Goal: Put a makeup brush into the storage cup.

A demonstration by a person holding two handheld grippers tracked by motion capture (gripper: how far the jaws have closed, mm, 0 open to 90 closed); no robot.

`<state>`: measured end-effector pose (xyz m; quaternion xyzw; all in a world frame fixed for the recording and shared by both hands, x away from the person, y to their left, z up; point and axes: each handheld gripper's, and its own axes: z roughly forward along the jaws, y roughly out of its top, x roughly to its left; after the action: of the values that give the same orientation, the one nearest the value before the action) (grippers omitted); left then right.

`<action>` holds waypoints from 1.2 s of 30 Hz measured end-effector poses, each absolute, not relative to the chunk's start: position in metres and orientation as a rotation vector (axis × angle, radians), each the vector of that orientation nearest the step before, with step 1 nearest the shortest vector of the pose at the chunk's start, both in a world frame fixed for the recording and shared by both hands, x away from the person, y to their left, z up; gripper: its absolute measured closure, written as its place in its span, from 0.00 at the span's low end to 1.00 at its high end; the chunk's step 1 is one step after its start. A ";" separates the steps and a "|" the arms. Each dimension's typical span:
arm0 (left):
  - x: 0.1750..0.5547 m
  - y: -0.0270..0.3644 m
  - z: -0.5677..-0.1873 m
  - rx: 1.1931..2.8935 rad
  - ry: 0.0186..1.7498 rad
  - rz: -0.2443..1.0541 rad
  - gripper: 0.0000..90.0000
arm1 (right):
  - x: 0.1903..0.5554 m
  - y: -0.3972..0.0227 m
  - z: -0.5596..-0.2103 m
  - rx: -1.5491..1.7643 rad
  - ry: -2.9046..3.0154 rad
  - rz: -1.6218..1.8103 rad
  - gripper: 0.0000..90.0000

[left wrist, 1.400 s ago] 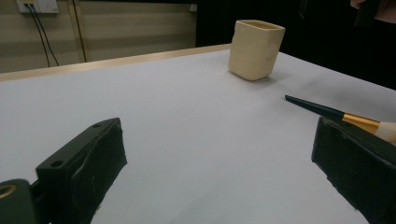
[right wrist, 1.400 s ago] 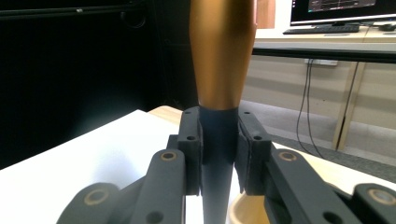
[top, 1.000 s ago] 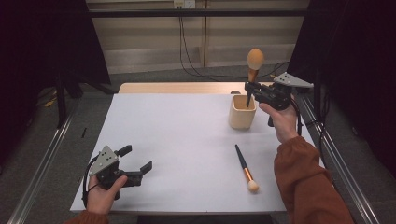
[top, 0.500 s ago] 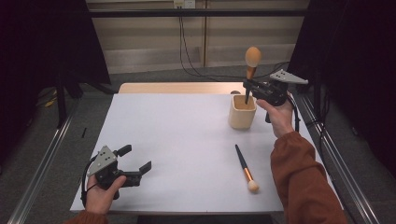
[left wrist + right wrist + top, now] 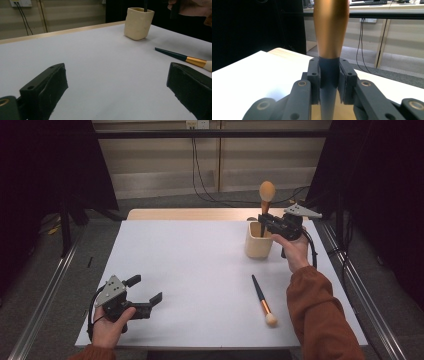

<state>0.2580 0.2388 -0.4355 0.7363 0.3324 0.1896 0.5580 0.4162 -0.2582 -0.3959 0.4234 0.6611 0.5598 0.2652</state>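
A cream cup [image 5: 259, 241] stands at the table's far right, also seen as the cup [image 5: 138, 23] in the left gripper view. My right gripper [image 5: 263, 222] is shut on a large makeup brush [image 5: 266, 192], held upright with its dark handle [image 5: 329, 75] between the pads and its lower end inside the cup. A second makeup brush [image 5: 263, 300] lies flat on the table nearer the front; its gold ferrule [image 5: 195, 61] shows in the left gripper view. My left gripper [image 5: 148, 296] rests open at the front left, nothing between its jaws.
The white table [image 5: 190, 270] has a wooden strip along its far edge. Metal rails run along both sides on the floor. Cables hang from a wall socket [image 5: 197, 124] behind the table.
My right gripper has lowered the upright brush, so its handle sits deeper in the cup. The left gripper has stayed put.
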 end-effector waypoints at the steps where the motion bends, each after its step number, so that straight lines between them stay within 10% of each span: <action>1: 0.258 0.238 -0.435 1.737 0.786 0.448 0.03 | 0.416 -0.259 -0.397 1.151 1.784 1.514 0.83; 36: 0.257 0.234 -0.437 1.756 0.773 0.441 0.03 | 0.417 -0.272 -0.431 1.258 1.854 1.434 0.82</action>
<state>0.2574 0.2342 -0.4367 0.7428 0.3271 0.1866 0.5535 0.4169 -0.2723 -0.4309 0.4591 0.6769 0.5236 0.2383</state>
